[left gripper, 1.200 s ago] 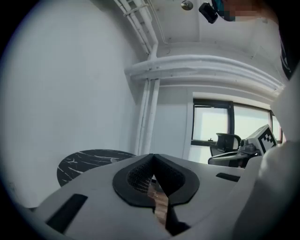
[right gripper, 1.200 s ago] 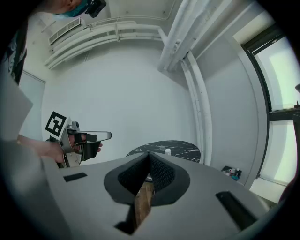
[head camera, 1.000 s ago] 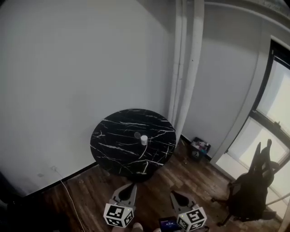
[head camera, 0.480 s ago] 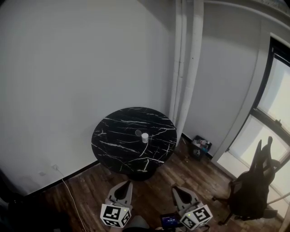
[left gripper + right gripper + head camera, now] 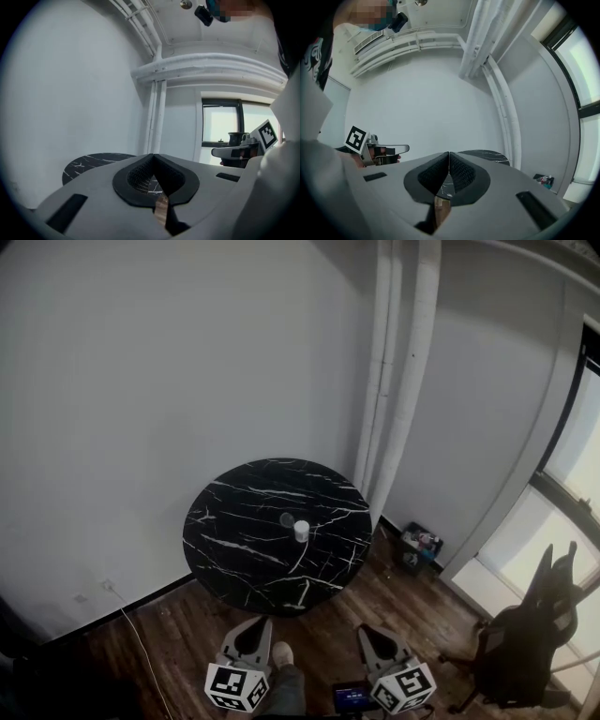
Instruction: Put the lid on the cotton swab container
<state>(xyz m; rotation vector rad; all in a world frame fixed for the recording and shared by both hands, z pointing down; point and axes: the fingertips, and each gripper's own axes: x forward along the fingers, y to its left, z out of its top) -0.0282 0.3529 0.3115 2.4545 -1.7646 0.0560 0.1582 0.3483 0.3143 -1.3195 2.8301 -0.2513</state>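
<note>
I hold both grippers low and close to my body, side by side, jaws pointing to the far side. My left gripper [image 5: 255, 626] is at the near left. My right gripper [image 5: 369, 632] is level with it at the near right, well apart from it. On each, the dark pads [image 5: 136, 176] meet tip to tip, so both sets of jaws are closed. What seems to be my left hand [image 5: 357, 161] grips the left handle, though it is small and dim there.
</note>
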